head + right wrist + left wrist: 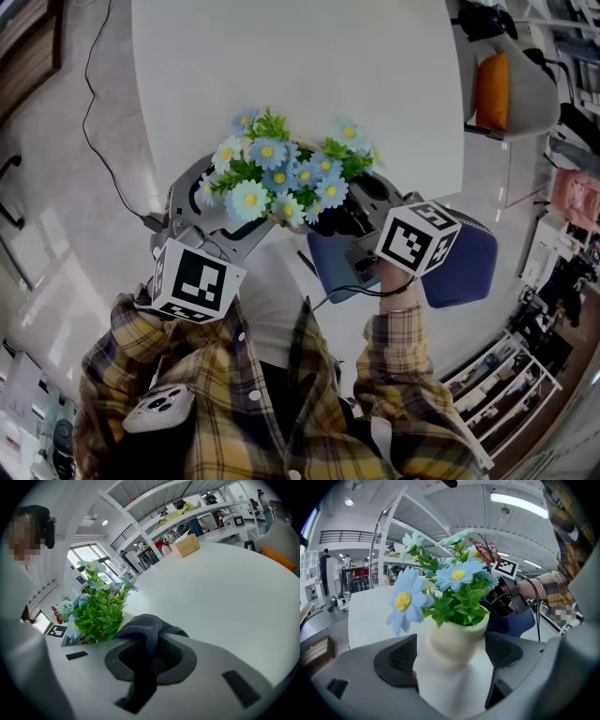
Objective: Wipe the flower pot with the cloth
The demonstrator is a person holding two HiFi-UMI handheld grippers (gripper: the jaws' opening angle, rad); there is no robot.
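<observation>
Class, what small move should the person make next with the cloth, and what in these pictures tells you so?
Probably ease the right gripper, shut on the dark cloth, down and in until the cloth meets the side of the cream pot. The left gripper clamps the pot, while the cloth sits up beside the flowers.

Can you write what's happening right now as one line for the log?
left gripper: shut on flower pot | right gripper: shut on cloth | cloth: beside the flowers | touching flower pot: cannot tell

In left gripper (450, 657): flower pot (457, 641); in right gripper (149, 660), to its right: cloth (143, 624).
</observation>
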